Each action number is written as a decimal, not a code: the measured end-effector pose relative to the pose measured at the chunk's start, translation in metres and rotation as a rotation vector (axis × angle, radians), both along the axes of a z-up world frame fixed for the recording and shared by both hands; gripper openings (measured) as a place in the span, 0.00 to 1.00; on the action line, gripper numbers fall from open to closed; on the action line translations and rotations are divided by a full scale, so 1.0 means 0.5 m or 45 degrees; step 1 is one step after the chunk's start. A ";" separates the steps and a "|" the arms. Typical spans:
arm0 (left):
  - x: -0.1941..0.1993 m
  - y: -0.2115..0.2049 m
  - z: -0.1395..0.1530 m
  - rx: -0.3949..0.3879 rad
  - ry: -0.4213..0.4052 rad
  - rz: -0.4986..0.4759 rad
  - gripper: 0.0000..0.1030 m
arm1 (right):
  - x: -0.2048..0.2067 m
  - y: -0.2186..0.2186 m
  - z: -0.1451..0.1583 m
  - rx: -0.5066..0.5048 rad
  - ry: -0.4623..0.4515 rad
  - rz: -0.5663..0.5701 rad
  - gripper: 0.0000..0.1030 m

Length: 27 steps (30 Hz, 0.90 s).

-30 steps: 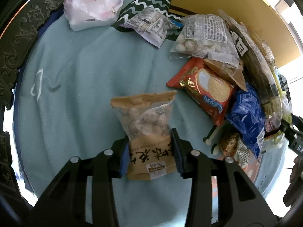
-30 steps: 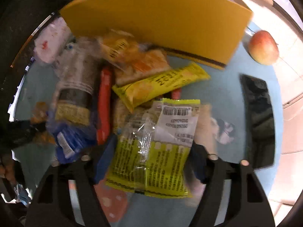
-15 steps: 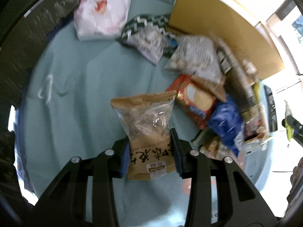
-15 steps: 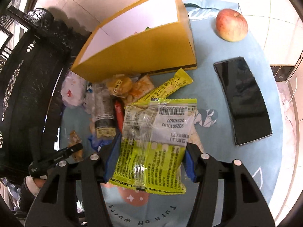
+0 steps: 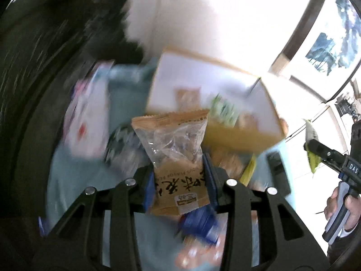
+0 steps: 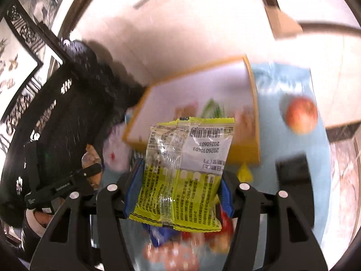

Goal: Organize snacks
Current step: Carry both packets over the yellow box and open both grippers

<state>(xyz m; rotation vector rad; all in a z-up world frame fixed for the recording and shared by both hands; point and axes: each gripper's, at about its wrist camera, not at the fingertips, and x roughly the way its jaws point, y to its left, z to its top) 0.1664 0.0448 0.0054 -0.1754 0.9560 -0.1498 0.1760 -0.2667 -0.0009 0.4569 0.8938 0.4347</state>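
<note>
My left gripper (image 5: 179,181) is shut on a brown paper snack bag with a clear window (image 5: 173,153), lifted above the blue table. My right gripper (image 6: 178,192) is shut on a yellow-green snack packet with a barcode label (image 6: 185,164), also in the air. Beyond both packets stands the open yellow box (image 5: 234,103) (image 6: 194,103) with white inner walls and a few snacks inside. In the left wrist view the right gripper (image 5: 315,151) shows at the far right with its yellow packet, held by a hand. In the right wrist view the left gripper (image 6: 88,171) shows at the left.
Loose snack packets (image 5: 198,221) lie blurred on the light blue cloth (image 6: 293,153) under the grippers. A white bag (image 5: 88,117) lies left of the box. A red apple (image 6: 301,115) and a dark phone (image 6: 293,171) sit right of the box. Dark carved furniture (image 6: 56,113) stands behind.
Both grippers have risen with their packets and tipped up toward the box, whose open inside now shows. The snack pile has dropped below the frames.
</note>
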 end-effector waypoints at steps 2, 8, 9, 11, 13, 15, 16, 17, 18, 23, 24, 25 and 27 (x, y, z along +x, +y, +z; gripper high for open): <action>0.055 -0.037 0.018 0.009 -0.028 -0.031 0.37 | 0.046 0.006 0.019 -0.011 -0.040 -0.020 0.57; 0.239 -0.138 -0.016 0.068 0.016 -0.064 0.47 | 0.184 0.044 -0.009 -0.181 -0.052 -0.117 0.60; 0.265 -0.148 -0.028 0.095 0.021 -0.029 0.83 | 0.206 0.048 -0.026 -0.234 -0.041 -0.137 0.63; 0.280 -0.157 -0.031 0.169 -0.018 0.057 0.98 | 0.219 0.045 -0.047 -0.285 0.002 -0.208 0.72; 0.270 -0.164 -0.031 0.155 -0.034 0.015 0.98 | 0.207 0.035 -0.050 -0.270 -0.028 -0.228 0.74; 0.252 -0.163 -0.041 0.165 -0.015 -0.019 0.98 | 0.187 0.035 -0.054 -0.310 -0.047 -0.211 0.74; 0.242 -0.159 -0.045 0.175 -0.006 -0.029 0.98 | 0.173 0.033 -0.058 -0.315 -0.049 -0.200 0.74; 0.228 -0.154 -0.050 0.183 0.007 -0.033 0.98 | 0.159 0.029 -0.061 -0.307 -0.041 -0.196 0.74; 0.215 -0.143 -0.052 0.180 0.023 -0.028 0.98 | 0.149 0.029 -0.062 -0.301 -0.031 -0.199 0.74; 0.149 -0.105 -0.064 0.155 0.074 0.005 0.98 | 0.070 0.021 -0.066 -0.303 -0.001 -0.218 0.76; 0.135 -0.102 -0.065 0.155 0.076 0.008 0.98 | 0.057 0.019 -0.068 -0.317 0.002 -0.215 0.76; 0.121 -0.097 -0.065 0.156 0.079 0.010 0.98 | 0.038 0.021 -0.074 -0.337 0.015 -0.205 0.81; 0.087 -0.090 -0.068 0.162 0.088 0.017 0.98 | 0.009 0.026 -0.084 -0.378 0.041 -0.193 0.90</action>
